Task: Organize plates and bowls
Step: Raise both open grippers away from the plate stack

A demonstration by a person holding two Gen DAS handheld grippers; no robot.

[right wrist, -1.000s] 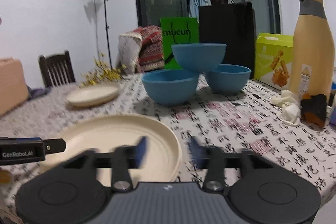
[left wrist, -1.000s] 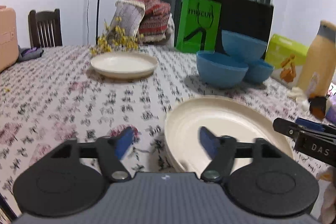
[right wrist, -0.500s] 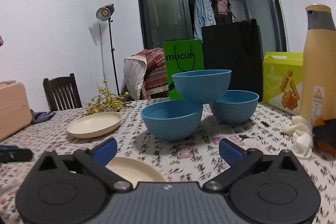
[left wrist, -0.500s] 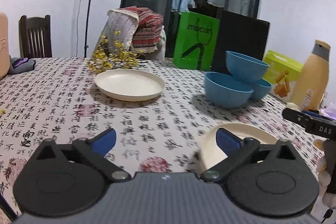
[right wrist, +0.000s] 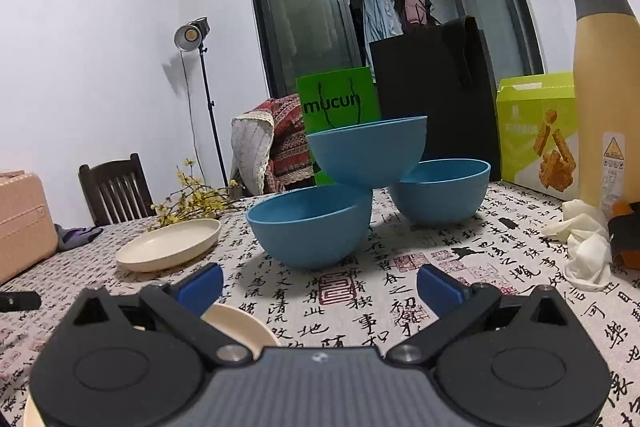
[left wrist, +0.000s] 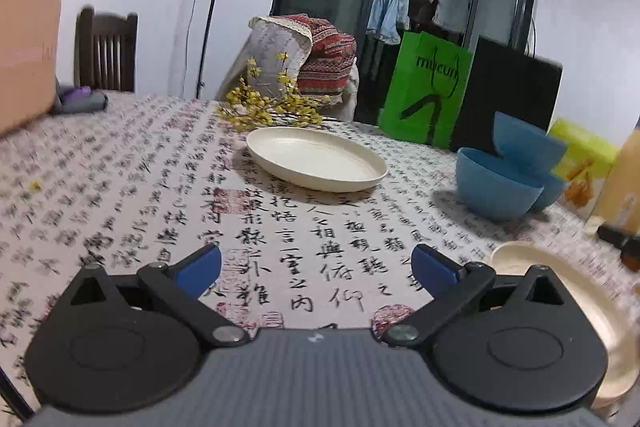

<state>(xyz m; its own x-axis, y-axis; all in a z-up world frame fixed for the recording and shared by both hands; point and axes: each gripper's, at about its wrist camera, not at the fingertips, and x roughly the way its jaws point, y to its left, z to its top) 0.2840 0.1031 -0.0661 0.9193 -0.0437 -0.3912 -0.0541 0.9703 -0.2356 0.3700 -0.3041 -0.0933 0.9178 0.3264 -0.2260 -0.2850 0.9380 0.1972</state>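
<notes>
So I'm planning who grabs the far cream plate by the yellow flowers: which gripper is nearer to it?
Left. The left gripper faces the plate straight ahead across bare tablecloth; from the right gripper it sits further off, to the left.

Both wrist views skim the tablecloth (left wrist: 168, 187) low, sharing far plate (left wrist: 316, 159) (and bowls).

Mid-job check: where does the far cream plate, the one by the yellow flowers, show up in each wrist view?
Left wrist: the far cream plate lies centre frame, just right of the yellow flowers, left of the blue bowls.
Right wrist: it sits at left, mid-height, left of the bowls, flowers behind it.
Shared landmark: the green bag standing behind the bowls.
</notes>
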